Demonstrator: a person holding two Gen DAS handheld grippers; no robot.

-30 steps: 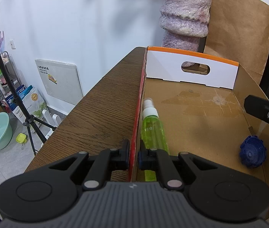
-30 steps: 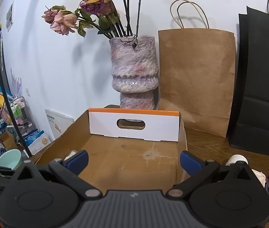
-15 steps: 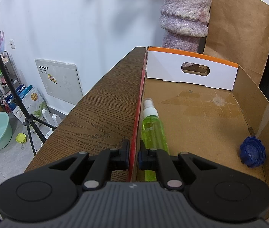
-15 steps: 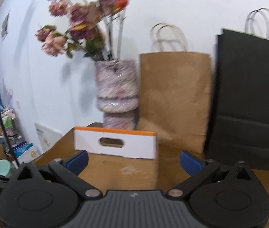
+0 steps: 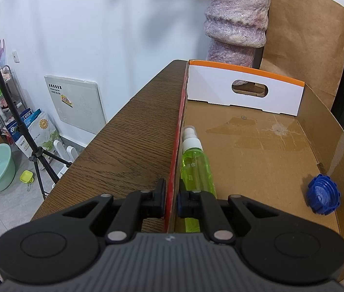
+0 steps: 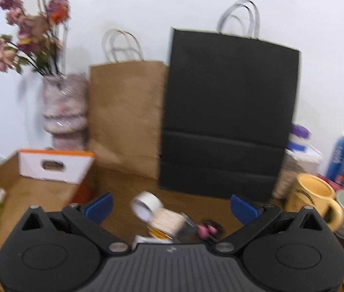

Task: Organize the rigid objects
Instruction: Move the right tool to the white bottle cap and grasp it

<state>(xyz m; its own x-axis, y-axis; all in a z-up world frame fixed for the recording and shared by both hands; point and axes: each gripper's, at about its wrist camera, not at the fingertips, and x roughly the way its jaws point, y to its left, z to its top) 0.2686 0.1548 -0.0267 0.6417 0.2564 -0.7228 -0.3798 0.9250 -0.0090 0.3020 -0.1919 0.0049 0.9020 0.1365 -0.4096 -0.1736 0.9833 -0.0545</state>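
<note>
Along the left wall of the cardboard box, in the left wrist view, the left gripper is clamped on that wall, one finger outside and one inside. Just beside the wall, inside the box, a green spray bottle lies flat; its long axis follows the wall and its white cap points to the far end with the handle hole. Its label is too small to read. A blue cap rests near the right wall.

From the right wrist view, which is blurred, the right gripper has its blue fingers wide apart above the wooden table, over a white tape roll.
</note>
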